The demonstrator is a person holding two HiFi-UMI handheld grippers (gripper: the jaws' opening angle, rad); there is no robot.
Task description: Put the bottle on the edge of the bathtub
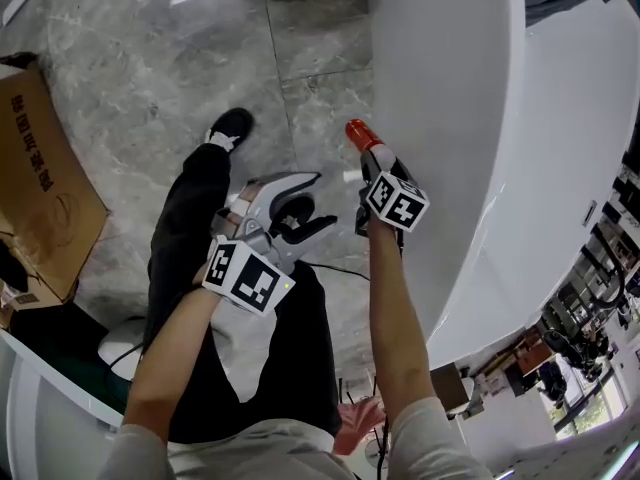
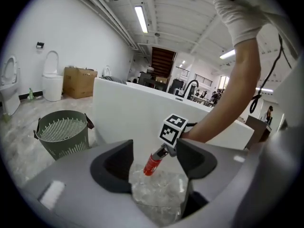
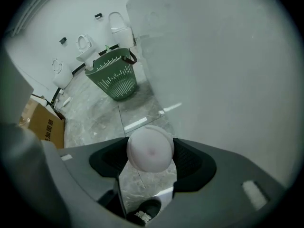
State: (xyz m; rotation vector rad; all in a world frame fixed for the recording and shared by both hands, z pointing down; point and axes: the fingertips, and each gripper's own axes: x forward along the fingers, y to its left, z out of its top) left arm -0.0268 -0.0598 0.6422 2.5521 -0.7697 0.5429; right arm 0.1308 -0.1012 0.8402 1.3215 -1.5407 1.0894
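- Count of tools: two, a left hand-held gripper (image 1: 300, 224) and a right hand-held gripper (image 1: 371, 160), each carrying one cube with square markers.
- Task object: one red bottle (image 1: 358, 134), clamped between the jaws of the right hand-held gripper. In the right gripper view a pale rounded end of it fills the gap between the jaws.
- Orientation: the bottle's long axis runs in line with the right jaws, and its red end projects beyond the fingertips. In the head view it points away from the person. In the left gripper view it slants down and to the left.
- Location: the bottle is in the air just beside the outer wall of the one white bathtub (image 1: 450, 88), above the marbled floor (image 1: 130, 68). It is not on the tub's edge.
- Left hand-held gripper: its jaws are closed on one piece of clear crinkled plastic (image 2: 159, 191), which spans the gap from pad to pad.
- Surroundings: one green slatted basket (image 2: 61, 132) stands on the floor near the tub, and one cardboard box (image 1: 40, 178) lies at the left.
- Fixtures: three white toilets (image 3: 83, 44) stand along the far wall in the right gripper view.
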